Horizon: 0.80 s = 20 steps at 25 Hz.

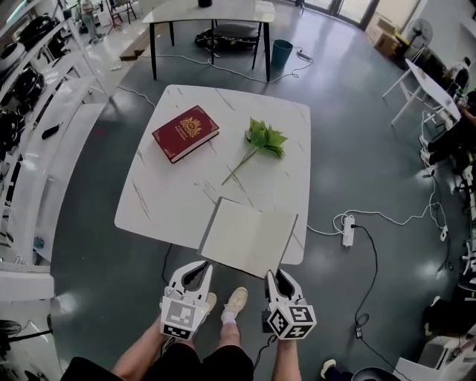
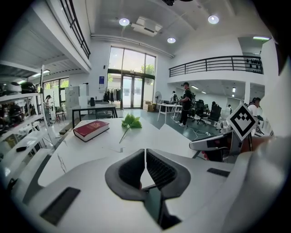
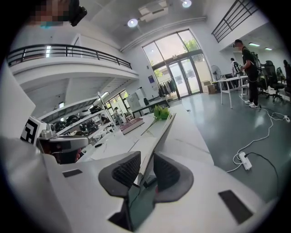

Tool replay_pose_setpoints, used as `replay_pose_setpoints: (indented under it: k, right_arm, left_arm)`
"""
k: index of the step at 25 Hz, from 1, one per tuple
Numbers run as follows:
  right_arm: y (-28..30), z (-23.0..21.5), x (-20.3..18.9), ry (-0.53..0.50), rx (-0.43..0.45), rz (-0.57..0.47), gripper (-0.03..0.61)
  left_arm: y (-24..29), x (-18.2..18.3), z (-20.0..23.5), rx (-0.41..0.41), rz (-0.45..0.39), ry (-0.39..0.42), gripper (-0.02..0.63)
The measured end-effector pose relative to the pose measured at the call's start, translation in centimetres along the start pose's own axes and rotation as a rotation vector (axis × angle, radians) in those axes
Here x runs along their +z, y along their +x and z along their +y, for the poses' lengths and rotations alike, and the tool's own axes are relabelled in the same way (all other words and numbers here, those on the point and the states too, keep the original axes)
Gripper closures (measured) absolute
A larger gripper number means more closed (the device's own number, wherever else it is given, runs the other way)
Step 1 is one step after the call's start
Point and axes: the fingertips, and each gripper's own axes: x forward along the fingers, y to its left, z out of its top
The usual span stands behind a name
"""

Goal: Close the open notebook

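Note:
The open notebook (image 1: 249,234) lies with white pages up at the near edge of the white marble table (image 1: 156,201) and hangs slightly over it. My right gripper (image 1: 274,275) (image 3: 146,159) is at the notebook's near right corner. The thin right cover (image 3: 159,132) runs edge-on between the pads, and the jaws are shut on it. My left gripper (image 1: 202,264) (image 2: 145,152) is at the near left corner with its tips together. I see nothing pinched in it.
A red hardback book (image 1: 186,132) and a green leafy sprig (image 1: 264,140) lie further back on the table. On the floor are a power strip (image 1: 348,231) with cables to the right, shelving (image 1: 30,111) to the left, and a black-legged table (image 1: 212,11) beyond.

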Motion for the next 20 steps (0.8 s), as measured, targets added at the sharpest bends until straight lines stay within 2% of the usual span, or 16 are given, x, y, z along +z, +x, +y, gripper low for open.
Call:
replay_pose_setpoints:
  k: [20]
  right_arm:
    - [2.8,7.6,1.6,-0.102,0.062,0.004,0.509]
  left_arm:
    - [-4.4,-0.9,5.6,0.073,-0.027,-0.067,0.583]
